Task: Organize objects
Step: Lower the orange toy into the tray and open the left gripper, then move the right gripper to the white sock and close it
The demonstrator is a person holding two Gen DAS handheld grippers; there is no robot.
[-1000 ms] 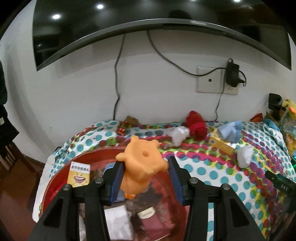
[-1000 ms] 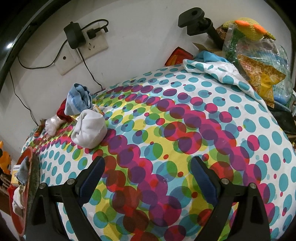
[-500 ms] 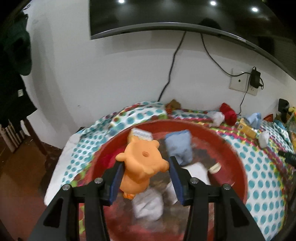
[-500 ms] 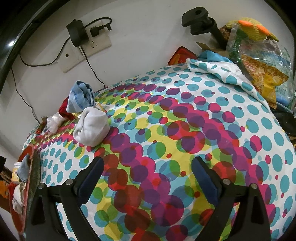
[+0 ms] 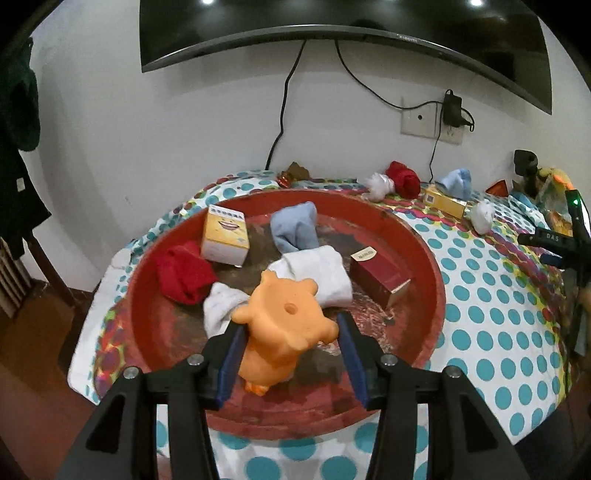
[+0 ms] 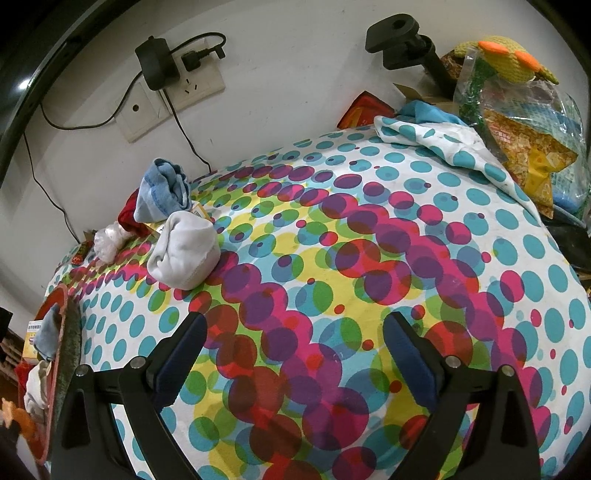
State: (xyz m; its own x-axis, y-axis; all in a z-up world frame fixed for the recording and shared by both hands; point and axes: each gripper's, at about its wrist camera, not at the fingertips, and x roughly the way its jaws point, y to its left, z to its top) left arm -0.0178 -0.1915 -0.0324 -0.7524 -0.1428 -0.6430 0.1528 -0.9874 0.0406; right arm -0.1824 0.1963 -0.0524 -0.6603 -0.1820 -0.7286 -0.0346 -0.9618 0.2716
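My left gripper [image 5: 290, 334] is shut on an orange toy animal [image 5: 282, 328] and holds it over the near part of a big red basin [image 5: 424, 254]. In the basin lie a red sock [image 5: 183, 275], a yellow box [image 5: 224, 235], a blue sock [image 5: 294, 226], white socks [image 5: 317, 271] and a dark red box [image 5: 380, 277]. My right gripper [image 6: 295, 350] is open and empty above the dotted tablecloth [image 6: 369, 258]. A white sock [image 6: 184, 251], a blue sock [image 6: 162, 190], a red sock [image 6: 127, 214] and a white wad [image 6: 107, 242] lie ahead to its left.
A yellow box [image 5: 445, 201] lies at the back of the table. Bags and a knitted toy [image 6: 517, 92] crowd the right edge. A wall socket with charger [image 6: 162, 70] and a TV [image 5: 332, 22] are on the wall behind. A dark holder [image 6: 402, 40] stands at the back right.
My left gripper has pulled back and turned, so the whole basin now shows beneath the toy. The right gripper has barely moved.
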